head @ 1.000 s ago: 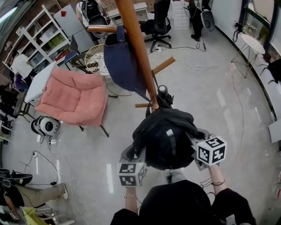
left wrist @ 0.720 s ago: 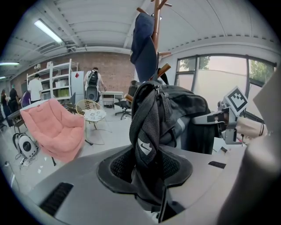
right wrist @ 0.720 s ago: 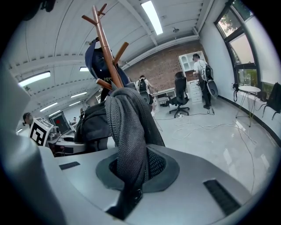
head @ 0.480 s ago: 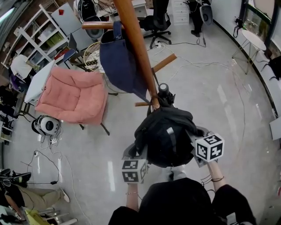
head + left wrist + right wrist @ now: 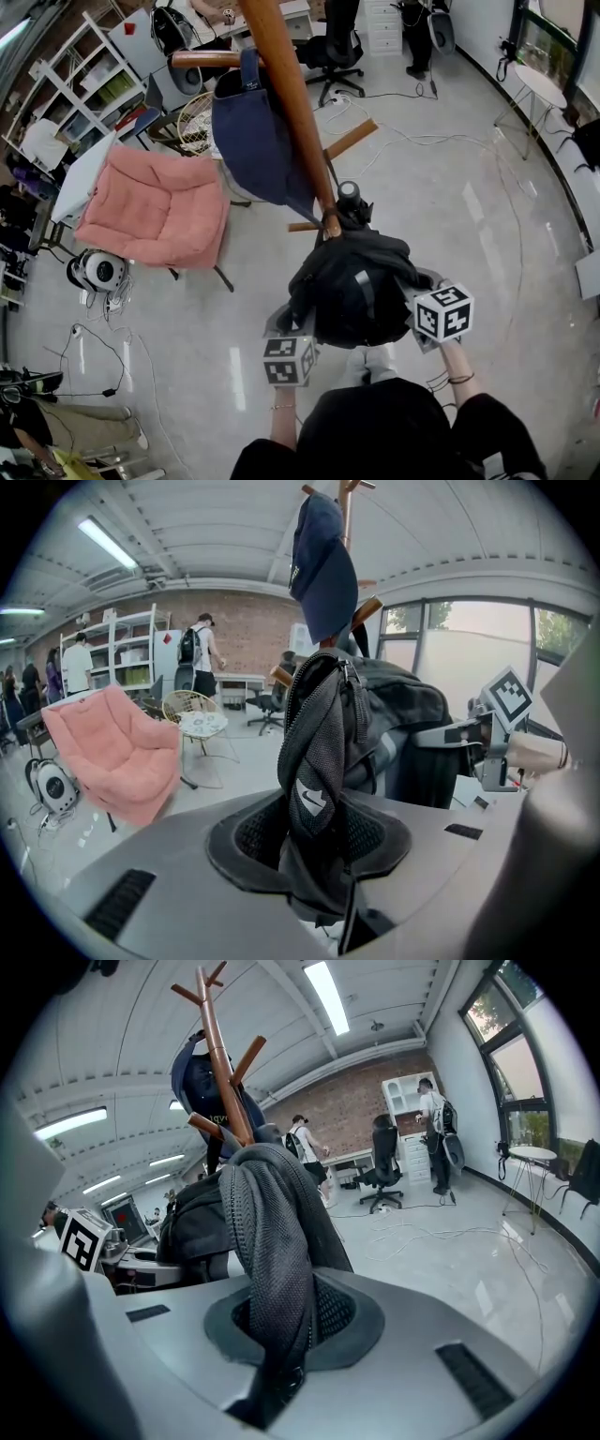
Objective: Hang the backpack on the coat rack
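Below the head camera: pale glossy floor (image 5: 450, 216) with loose cables. Wooden coat rack (image 5: 291, 103) rises through the frame; a navy fabric item (image 5: 248, 131) hangs from one of its pegs, contents not visible. Black backpack (image 5: 354, 291) is held just below the coat rack's lower pegs, between left claw (image 5: 291, 336) and right claw (image 5: 424, 314). Left of the coat rack: pink cushioned chair (image 5: 155, 211), white shelving (image 5: 80, 80) holding bins, wire-frame chair (image 5: 202, 127). Beyond the coat rack: black office chair (image 5: 333, 52). Far right of it: small round white tabletop (image 5: 544, 94).

Left gripper view: claw (image 5: 314, 832) pinches a black mesh strap (image 5: 314, 761) of the backpack; the pack's body sits right of the strap, with the coat rack and navy item above. Brick rear wall (image 5: 248, 630), ceiling strip light, people standing by the shelving.

Right gripper view: claw (image 5: 281, 1326) pinches a second mesh strap (image 5: 272, 1251); the backpack's bulk lies left of it, at the coat rack's foot-side. Large windows (image 5: 511, 1054) stand far right of the coat rack.
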